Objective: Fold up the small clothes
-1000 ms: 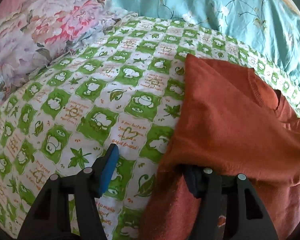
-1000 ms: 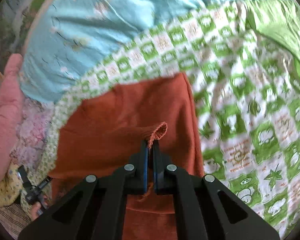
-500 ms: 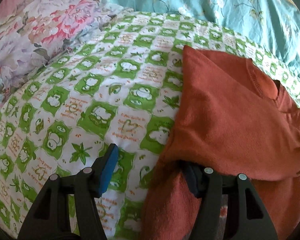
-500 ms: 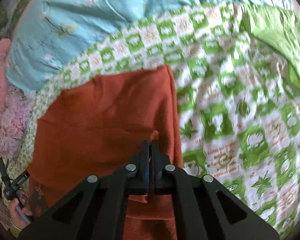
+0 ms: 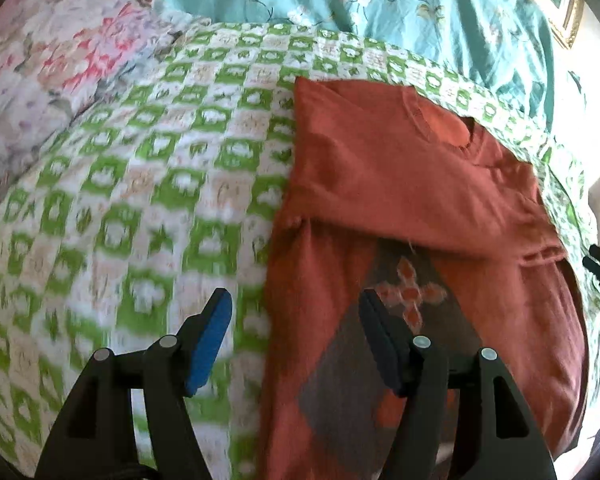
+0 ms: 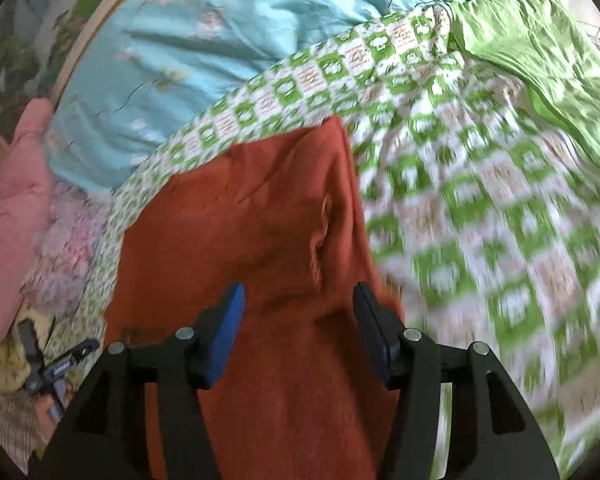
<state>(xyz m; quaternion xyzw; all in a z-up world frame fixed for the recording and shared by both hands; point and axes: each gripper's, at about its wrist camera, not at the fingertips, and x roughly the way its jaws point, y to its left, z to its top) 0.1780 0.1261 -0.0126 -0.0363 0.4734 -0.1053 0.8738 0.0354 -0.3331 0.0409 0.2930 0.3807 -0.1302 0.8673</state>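
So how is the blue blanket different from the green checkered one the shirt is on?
The turquoise blanket is plain blue with flower branches; the green checkered quilt has green and white squares with small pictures. The orange shirt lies on the checkered quilt, while the turquoise blanket has nothing on it and lies farther back. Both are bedding spread on the same bed.

Both tools open, angled downward

Left tool (image 5: 296,344) and right tool (image 6: 298,330): jaws just opened wider, nothing pinched between pads.
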